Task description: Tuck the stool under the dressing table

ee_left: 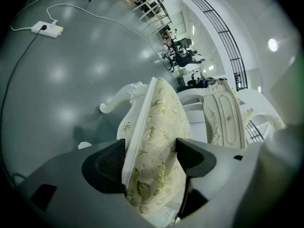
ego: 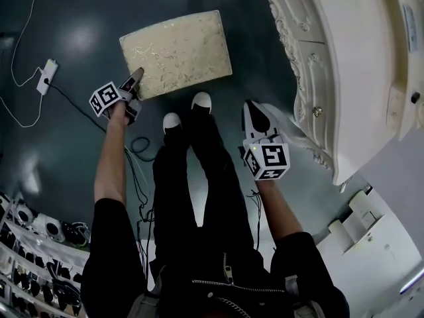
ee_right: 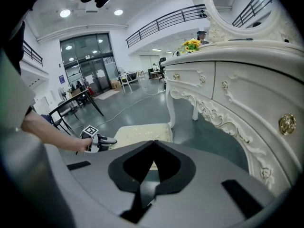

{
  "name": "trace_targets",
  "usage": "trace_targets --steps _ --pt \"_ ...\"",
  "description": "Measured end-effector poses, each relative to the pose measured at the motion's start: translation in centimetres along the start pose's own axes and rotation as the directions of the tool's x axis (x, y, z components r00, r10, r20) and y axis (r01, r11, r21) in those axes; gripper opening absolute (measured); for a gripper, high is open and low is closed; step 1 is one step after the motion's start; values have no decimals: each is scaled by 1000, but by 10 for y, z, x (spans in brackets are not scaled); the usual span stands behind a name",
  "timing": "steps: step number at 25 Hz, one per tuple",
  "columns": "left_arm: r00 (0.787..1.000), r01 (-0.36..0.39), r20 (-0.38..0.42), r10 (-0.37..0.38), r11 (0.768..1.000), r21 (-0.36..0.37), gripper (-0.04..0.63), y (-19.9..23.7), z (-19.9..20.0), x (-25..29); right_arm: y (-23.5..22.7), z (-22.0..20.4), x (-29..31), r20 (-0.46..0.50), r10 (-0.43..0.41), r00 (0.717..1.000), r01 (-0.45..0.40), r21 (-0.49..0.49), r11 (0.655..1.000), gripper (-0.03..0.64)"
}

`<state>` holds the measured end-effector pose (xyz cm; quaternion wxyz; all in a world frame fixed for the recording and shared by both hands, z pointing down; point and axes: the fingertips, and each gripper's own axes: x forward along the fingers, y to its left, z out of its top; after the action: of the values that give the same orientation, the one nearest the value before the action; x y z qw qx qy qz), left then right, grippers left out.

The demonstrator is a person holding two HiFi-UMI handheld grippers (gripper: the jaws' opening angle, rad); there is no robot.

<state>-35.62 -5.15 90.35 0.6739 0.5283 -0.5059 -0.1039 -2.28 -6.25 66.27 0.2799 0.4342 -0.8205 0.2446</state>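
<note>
The stool (ego: 177, 50) stands on the dark floor (ego: 73, 131), out in the open to the left of the table (ego: 331, 71) and apart from it; its cream seat is a rectangle whose long axis runs across the head view, the right end tilted slightly away from the person and pointing towards the table; the person's shoes (ego: 201, 101) stand just at its near long edge. The left gripper (ego: 134, 79) is at the seat's near left corner; in the left gripper view its jaws are clamped on the seat's edge, one against the white frame side and one against the patterned cushion (ee_left: 159, 141), which fills the gap between them; a curved white leg (ee_left: 116, 102) shows beyond. The right gripper (ego: 254, 111) is held in the air between the person's legs and the table's carved front, apart from the stool; in the right gripper view its jaw tips meet with nothing held, and the stool shows beyond them on the floor. A power strip (ego: 46, 75) lies on the floor well to the left.
</note>
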Motion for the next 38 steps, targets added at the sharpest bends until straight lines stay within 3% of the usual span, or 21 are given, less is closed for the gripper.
trace_targets --steps 8,15,23,38 --pt "998 53 27 -52 998 -17 333 -44 -14 57 -31 -3 -8 7 -50 999 49 31 998 6" --pt "996 86 31 -86 996 12 319 -86 -19 113 -53 -9 -11 13 -86 996 85 63 994 6" --pt "995 99 -7 -98 993 70 311 -127 -17 168 -70 -14 -9 27 -106 994 103 98 990 6" --pt "990 140 -45 -136 985 100 304 -185 -34 245 -83 -19 6 65 -102 993 94 124 988 6"
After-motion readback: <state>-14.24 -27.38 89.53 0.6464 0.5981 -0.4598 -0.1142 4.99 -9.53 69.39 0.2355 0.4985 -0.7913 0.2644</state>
